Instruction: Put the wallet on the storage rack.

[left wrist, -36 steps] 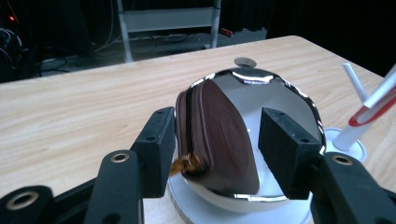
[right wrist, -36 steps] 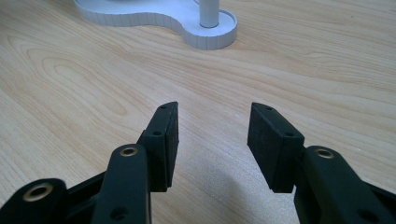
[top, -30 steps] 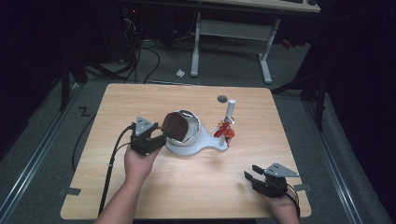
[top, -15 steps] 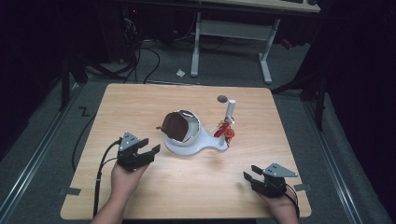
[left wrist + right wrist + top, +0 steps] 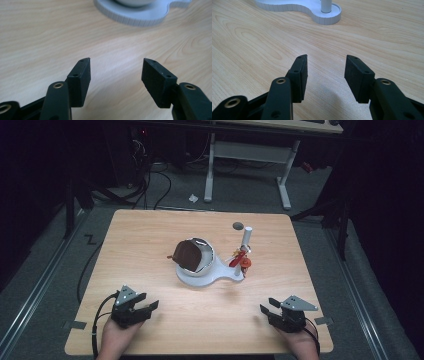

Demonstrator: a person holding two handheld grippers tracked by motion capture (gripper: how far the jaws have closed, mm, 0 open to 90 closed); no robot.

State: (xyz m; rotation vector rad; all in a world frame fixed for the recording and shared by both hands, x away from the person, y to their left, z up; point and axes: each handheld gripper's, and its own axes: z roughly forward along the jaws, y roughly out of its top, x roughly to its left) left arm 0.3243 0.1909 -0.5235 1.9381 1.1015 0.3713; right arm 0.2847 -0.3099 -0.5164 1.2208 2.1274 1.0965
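- Nearest to us, at the bottom of the high view, two hands come in over the front edge of a light wooden table (image 5: pixel 150 235), each holding a black two-jaw gripper.
- Our left gripper (image 5: pixel 150 306) sits low near the front left corner. Its jaws are spread with nothing between them, and they have just been opening wider. In the left gripper view we see bare wood grain in the gap (image 5: pixel 116 72), with the rim of the white base further ahead.
- Our right gripper (image 5: pixel 266 305) rests near the front right corner. Its jaws are also spread apart and empty. In the right gripper view (image 5: pixel 325 71) we see only tabletop between the pads.
- Further in, around the middle of the table and well apart from both grippers, stands a white base (image 5: pixel 220 278) carrying a rounded white bowl (image 5: pixel 207 262). A dark brown piece (image 5: pixel 186 254) leans at the bowl's left side, tilted.
- On the right lobe of the base rises a short white post (image 5: pixel 246 237), with a small red and orange part (image 5: pixel 241 260) beside its foot.
- Just behind the post, a small dark round disc (image 5: pixel 238 225) lies flat on the wood.
- Beyond the table, we see grey floor, dark cables and the legs of a white desk (image 5: pixel 250 155).
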